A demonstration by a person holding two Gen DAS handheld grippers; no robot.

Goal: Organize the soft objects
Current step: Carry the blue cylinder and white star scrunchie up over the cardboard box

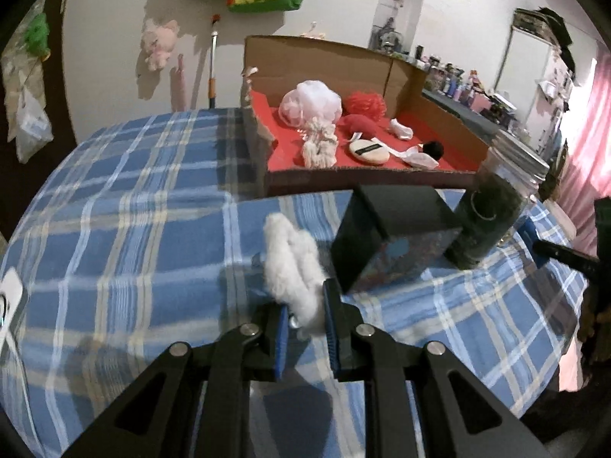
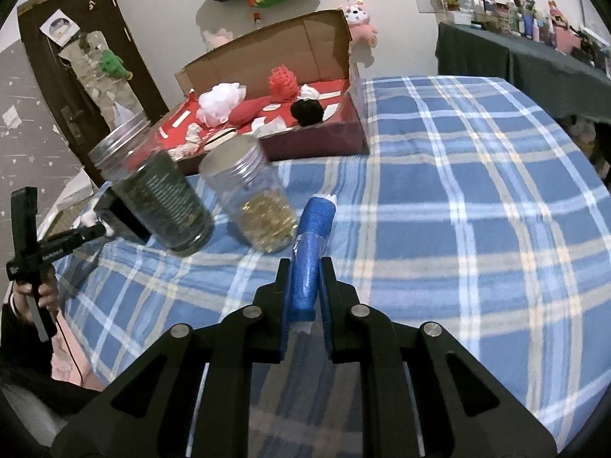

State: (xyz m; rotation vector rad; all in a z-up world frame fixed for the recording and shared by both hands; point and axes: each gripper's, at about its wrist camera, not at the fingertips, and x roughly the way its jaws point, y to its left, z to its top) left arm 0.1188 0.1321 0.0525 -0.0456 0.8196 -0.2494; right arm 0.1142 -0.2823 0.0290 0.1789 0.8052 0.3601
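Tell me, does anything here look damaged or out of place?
Yes: the brown cardboard box with the red lining has a ragged, torn near-left corner. Otherwise nothing on the blue plaid cloth looks spilled.

Dark jar (image 2: 168, 202), gold-filled jar (image 2: 259, 210), black box (image 1: 389, 240)

My left gripper (image 1: 305, 305) is black with blue pads, and the fluffy piece (image 1: 292, 267) between them is white. My right gripper (image 2: 305, 286) is also black with blue pads, and the sponge roll (image 2: 310, 252) in it is deep blue with a white tip. The blanket (image 1: 133, 210) has a check pattern of blue squares with white and pale cream lines. The cardboard box (image 1: 317, 57) is brown with a red floor. In it lie a white mesh puff (image 1: 311, 103), a red puff (image 1: 366, 103) and a black ball (image 1: 433, 149). One jar (image 2: 168, 198) looks dark green, the other jar (image 2: 252, 194) is clear with golden contents. The small box (image 1: 389, 236) is black.
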